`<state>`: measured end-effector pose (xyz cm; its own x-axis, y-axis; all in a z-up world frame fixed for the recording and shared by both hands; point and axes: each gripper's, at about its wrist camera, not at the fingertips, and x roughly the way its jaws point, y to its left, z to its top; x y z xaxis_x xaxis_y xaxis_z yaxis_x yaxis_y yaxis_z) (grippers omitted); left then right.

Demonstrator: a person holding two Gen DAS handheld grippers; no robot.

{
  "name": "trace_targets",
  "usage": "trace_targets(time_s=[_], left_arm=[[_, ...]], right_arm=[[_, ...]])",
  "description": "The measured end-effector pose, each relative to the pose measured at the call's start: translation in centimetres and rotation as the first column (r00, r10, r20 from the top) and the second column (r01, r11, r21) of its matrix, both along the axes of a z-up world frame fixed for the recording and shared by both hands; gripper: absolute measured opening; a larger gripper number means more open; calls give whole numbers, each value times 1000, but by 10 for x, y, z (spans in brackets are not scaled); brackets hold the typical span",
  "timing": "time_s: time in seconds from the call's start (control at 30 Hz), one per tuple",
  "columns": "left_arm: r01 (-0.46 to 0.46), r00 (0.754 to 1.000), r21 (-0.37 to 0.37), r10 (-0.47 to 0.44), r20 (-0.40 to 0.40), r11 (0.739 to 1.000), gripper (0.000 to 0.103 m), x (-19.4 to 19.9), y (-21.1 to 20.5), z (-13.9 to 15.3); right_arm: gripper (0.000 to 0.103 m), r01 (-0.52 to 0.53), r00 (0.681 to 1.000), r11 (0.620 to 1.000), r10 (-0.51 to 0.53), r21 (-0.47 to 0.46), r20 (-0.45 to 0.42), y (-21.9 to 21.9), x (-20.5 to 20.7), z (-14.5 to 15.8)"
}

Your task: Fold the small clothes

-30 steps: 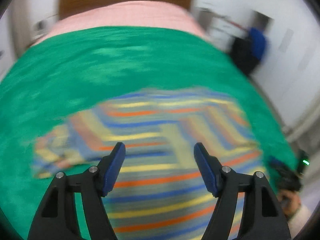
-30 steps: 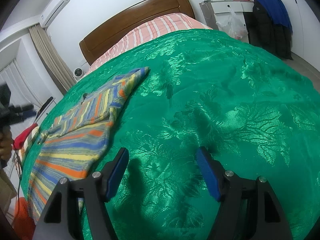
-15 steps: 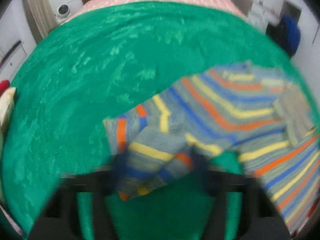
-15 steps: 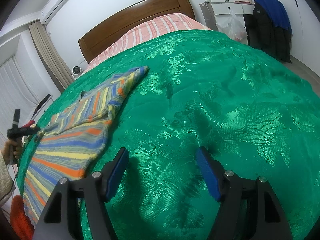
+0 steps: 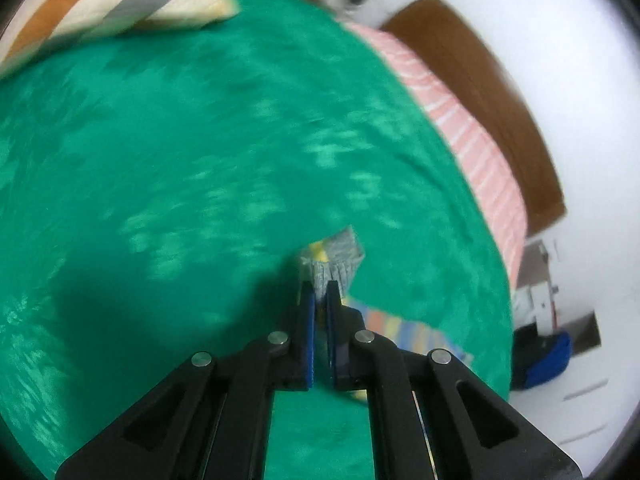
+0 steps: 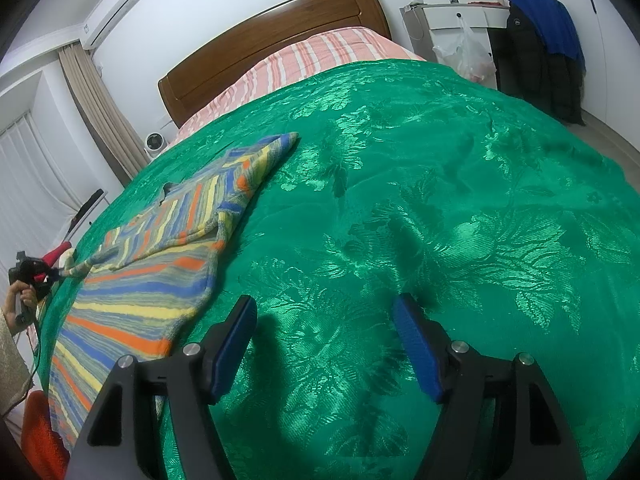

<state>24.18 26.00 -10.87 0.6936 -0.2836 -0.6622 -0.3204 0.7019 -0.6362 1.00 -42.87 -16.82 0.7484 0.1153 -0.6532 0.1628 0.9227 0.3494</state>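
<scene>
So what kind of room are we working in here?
A bedroom, almost certainly: the striped knit sweater lies on a bed under a shiny green floral bedspread, with a brown wooden headboard behind and a white wall-mounted air conditioner above beige curtains.

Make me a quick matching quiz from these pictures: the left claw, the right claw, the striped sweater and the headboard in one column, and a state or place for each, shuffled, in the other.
Column one:
1. left claw
2. right claw
3. striped sweater
4. headboard

Column two:
A. spread on the green bedspread, one sleeve pulled out sideways
B. open, over bare bedspread
C. brown wood, at the far end of the bed
D. shut on a sleeve cuff

Pairs: 1-D, 2-B, 3-A, 4-C
</scene>
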Motion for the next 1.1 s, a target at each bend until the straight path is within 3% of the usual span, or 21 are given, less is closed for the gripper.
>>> trace_targets(time_s=[0.07, 0.13, 0.2, 0.3, 0.37, 0.4, 0.43, 0.47, 0.5, 0.57, 0.63, 0.7, 0.77, 0.8, 0.83, 0.87, 0.93, 1.0, 1.03, 1.07, 1.1], left_arm=[[84, 993, 46, -87, 79, 995, 3, 9, -36, 30], [206, 959, 127, -226, 170, 970, 3, 8, -92, 70], [323, 895, 226, -374, 243, 919, 3, 1, -155, 108], [478, 766, 359, -580, 277, 802, 3, -19, -255, 138], [558, 697, 413, -677, 236, 719, 8, -33, -315, 129], [607, 663, 445, -728, 172, 658, 24, -39, -351, 112], [645, 644, 451, -757, 116, 617, 41, -42, -372, 95], [684, 626, 442, -778, 51, 580, 76, -46, -391, 74], [721, 609, 421, -793, -7, 550, 81, -50, -404, 52], [773, 575, 364, -816, -54, 520, 73, -66, -408, 20], [791, 570, 317, -819, -73, 522, 72, -79, -384, 5], [759, 606, 344, -793, -62, 553, 72, -73, -356, 6], [694, 658, 427, -752, -49, 579, 72, -64, -318, 12], [662, 680, 470, -732, -46, 584, 73, -56, -295, 16], [655, 682, 488, -729, -52, 578, 74, -57, -282, 18], [663, 670, 503, -739, -68, 555, 76, -49, -271, 15], [683, 632, 556, -765, -124, 474, 76, -33, -265, 3], [670, 618, 624, -769, -166, 403, 73, -25, -269, -6], [660, 613, 651, -770, -177, 376, 68, -21, -270, -14], [648, 613, 669, -770, -176, 364, 40, -18, -275, -19], [651, 613, 666, -770, -177, 365, 4, -16, -279, -25]], right_arm=[[71, 0, 1000, 1000, 0, 0, 0, 0, 0, 0], [71, 0, 1000, 1000, 0, 0, 0, 0, 0, 0], [71, 0, 1000, 1000, 0, 0, 0, 0, 0, 0], [71, 0, 1000, 1000, 0, 0, 0, 0, 0, 0], [71, 0, 1000, 1000, 0, 0, 0, 0, 0, 0], [71, 0, 1000, 1000, 0, 1, 0, 0, 0, 0], [71, -1, 1000, 1000, 1, 1, 0, 0, 0, 0], [71, -1, 1000, 1000, 1, 2, 1, 0, 0, 0], [71, -1, 1000, 1000, 1, 4, 1, 0, 0, 0], [71, -1, 1000, 1000, 1, 8, 3, 0, 0, 0], [71, -2, 1000, 1000, 2, 14, 6, -1, -1, 0], [71, -3, 1000, 1000, 3, 23, 8, -3, 0, 0], [73, -8, 1000, 1000, 8, 27, 9, -3, 0, -1], [73, -10, 1000, 1000, 10, 27, 8, -3, 1, -1], [73, -11, 1000, 1000, 11, 25, 8, -3, 0, -1], [73, -11, 1000, 1000, 11, 23, 7, -3, 0, -1], [73, -10, 1000, 1000, 10, 17, 5, -3, 0, -1], [73, -9, 1000, 1000, 9, 10, 4, -2, 1, -1], [73, -9, 1000, 1000, 9, 7, 3, -1, 1, -1], [73, -9, 1000, 1000, 9, 4, 2, 0, 1, -1], [73, -8, 1000, 1000, 8, 2, 2, 0, 1, -1]])
